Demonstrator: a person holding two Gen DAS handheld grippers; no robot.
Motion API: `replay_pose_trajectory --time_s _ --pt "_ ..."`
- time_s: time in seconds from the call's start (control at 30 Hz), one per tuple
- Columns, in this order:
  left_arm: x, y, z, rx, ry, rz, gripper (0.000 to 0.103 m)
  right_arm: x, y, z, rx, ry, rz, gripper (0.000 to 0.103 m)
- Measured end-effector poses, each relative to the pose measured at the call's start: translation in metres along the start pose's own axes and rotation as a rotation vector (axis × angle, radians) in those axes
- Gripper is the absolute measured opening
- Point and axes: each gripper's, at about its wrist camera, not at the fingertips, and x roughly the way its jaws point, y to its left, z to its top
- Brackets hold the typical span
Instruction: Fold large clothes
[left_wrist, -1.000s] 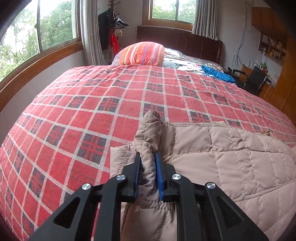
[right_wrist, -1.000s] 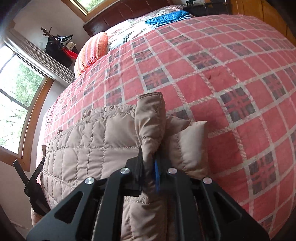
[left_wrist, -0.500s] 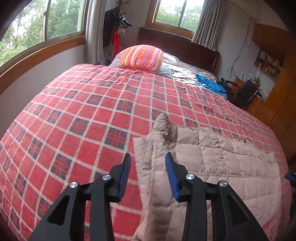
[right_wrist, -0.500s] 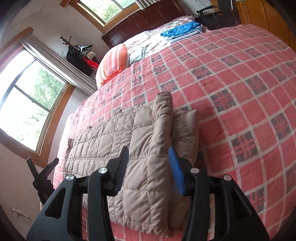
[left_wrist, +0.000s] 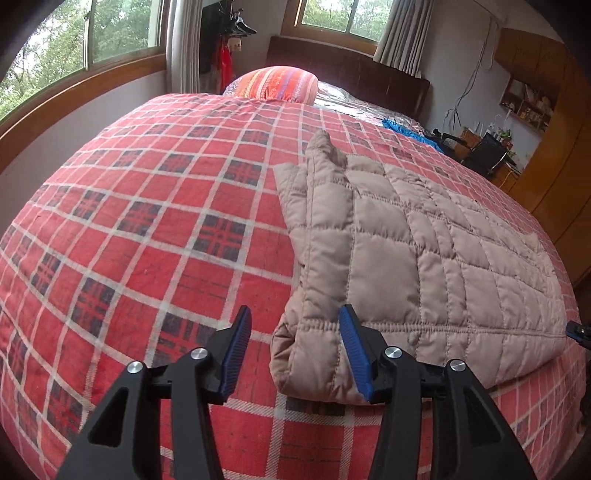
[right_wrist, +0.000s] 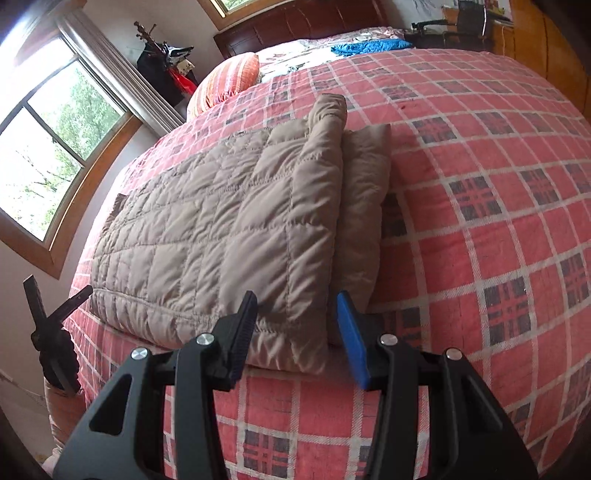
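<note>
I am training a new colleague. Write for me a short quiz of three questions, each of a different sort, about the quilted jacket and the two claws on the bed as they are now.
1. True or false: the left claw is shut on the beige quilted jacket.
2. Multiple choice: the jacket lies on (A) a wooden floor, (B) the red checked bedcover, (C) a chair.
3. Fill in: in the right wrist view, the right claw stands ____, with nothing clamped between its fingers.

Key
1. False. Both fingers are spread apart and the jacket lies free.
2. B.
3. open; the jacket's near edge shows through the gap.
</note>
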Motion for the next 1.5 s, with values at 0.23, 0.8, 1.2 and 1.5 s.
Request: replay_pose_trajectory --time_s 0.23,0.8,1.2,1.5 --pt "0.002 -0.009 -0.011 -0.015 0.015 -0.027 0.015 0.005 -0.001 -0.007 -0.005 0.016 0.016 0.013" --pt "0.001 0.009 -0.019 -0.065 0.053 -0.124 0.007 -0.002 -0.017 -0.01 0.071 0.057 0.087 0.008" --pt "0.017 0.001 -0.029 0.024 0.036 -0.055 0.01 0.027 -0.031 -0.015 0.089 0.094 0.086 0.009" --pt "0.014 -0.007 -0.037 0.047 0.008 -0.024 0.011 0.032 -0.029 -0.02 0.081 0.083 0.071 0.008"
